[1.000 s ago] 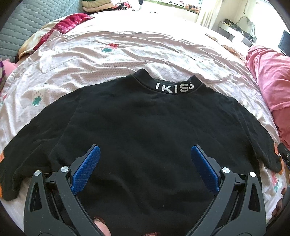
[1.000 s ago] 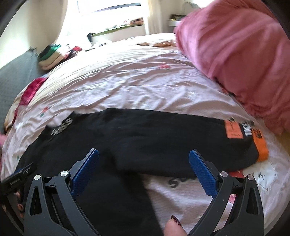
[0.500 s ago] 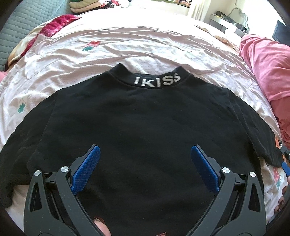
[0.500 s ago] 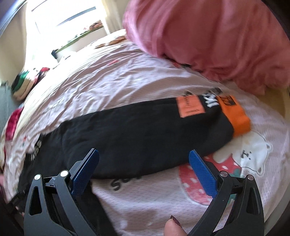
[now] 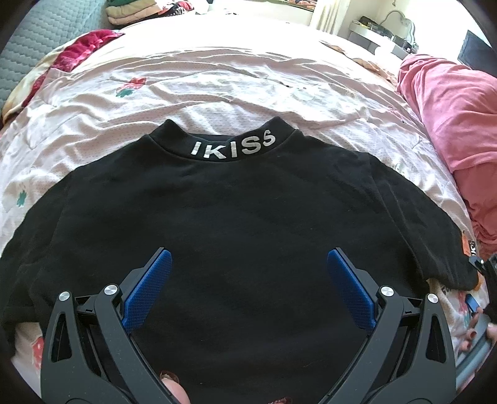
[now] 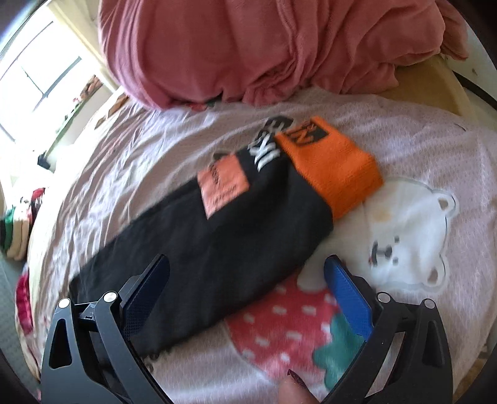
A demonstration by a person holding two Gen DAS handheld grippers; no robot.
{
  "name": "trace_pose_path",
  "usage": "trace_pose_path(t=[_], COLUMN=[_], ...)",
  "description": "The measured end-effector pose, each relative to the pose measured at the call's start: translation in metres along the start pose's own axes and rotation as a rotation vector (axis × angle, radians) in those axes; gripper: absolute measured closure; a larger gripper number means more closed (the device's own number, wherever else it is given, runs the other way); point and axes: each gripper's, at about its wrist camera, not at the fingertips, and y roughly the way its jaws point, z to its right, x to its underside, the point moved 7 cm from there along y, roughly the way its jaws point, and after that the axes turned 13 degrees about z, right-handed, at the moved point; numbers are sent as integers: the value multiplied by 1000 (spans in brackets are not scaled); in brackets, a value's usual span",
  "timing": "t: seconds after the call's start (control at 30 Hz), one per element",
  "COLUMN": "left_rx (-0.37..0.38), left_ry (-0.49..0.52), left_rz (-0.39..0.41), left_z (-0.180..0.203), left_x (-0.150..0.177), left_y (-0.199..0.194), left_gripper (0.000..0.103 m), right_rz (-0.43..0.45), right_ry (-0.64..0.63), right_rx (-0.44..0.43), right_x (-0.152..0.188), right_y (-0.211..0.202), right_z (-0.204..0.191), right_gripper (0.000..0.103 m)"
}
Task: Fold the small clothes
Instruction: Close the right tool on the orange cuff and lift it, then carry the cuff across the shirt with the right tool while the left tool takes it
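A small black sweatshirt point(image 5: 236, 217) lies flat on the pink bed sheet point(image 5: 217, 90), its collar with silver "IKISS" lettering point(image 5: 233, 146) pointing away from me. My left gripper point(image 5: 247, 267) hangs open over the lower body of the shirt, nothing between its blue pads. In the right wrist view the shirt's right sleeve point(image 6: 217, 236) stretches out, ending in an orange cuff point(image 6: 335, 167) with an orange patch point(image 6: 223, 186) beside it. My right gripper point(image 6: 247, 273) is open just above that sleeve's lower edge.
A heaped pink blanket point(image 6: 264, 46) lies along the bed's right side, close behind the cuff. A red patterned cloth point(image 5: 84, 52) and folded clothes point(image 5: 133, 12) sit at the far left. The sheet shows bear point(image 6: 410, 242) and strawberry point(image 6: 295, 320) prints.
The right gripper has swung right along the sleeve toward the orange cuff and dropped closer to it. The left gripper has drifted slightly over the shirt body. Both stay open.
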Motion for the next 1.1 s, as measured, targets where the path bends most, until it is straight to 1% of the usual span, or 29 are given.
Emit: trace_pose_path(t=[0.13,0.2,0.27,0.3,0.33,0.37,0.4,0.43,0.53,0.6,0.7,0.77,0.83,1.0,1.1], left_rx=[1,-5,-8,-7,-6,-6,-4,-2,6,11,26,35,40,53,68], left_ry=[4,8,6,4,1,-3,-10,-18,-60,-78,-107,-119,-127,-168,-188], left_rz=[-6,-6,-3,-3,-1,1,3,3,8,14,12,15,27,52,64], left_z=[-2,-6,-11,-13,-15,-17,-20,-22,-28,-30,-33,-35,-38,-48,-54], left_x=[-1,-2,-2,-2,-2,-2,-2,-2,-4,-6,-8,-9,-12,-18,-19], left_y=[0,-1,-4,-5,-7,-8,-9,-10,-13,-15,-19,-23,-29,-42,-48], left_gripper=[9,9,9,9,9,9,9,9,9,9,9,9,9,9,9], right_rz=[26,50,78,98,113,124,130,133,138,130,128,133,134,130,122], right_ry=[55,76,92,84,75,73,79,80,45,6,-62,-140,-200,-328,-385], right_rx=[8,17,11,-11,-24,-50,-109,-148,-269,-381,-484,-550,-606,-693,-729], right_x=[-17,-24,-33,-39,-45,-49,-53,-54,-56,-55,-51,-45,-38,-18,-4], right_y=[18,23,32,34,35,36,34,32,22,11,-4,-16,-26,-42,-54], right_z=[0,1,-3,-9,-12,-17,-26,-32,-56,-80,-106,-128,-145,-176,-183], right_gripper=[6,23,49,57,76,83,85,91,94,94,94,94,94,94,94])
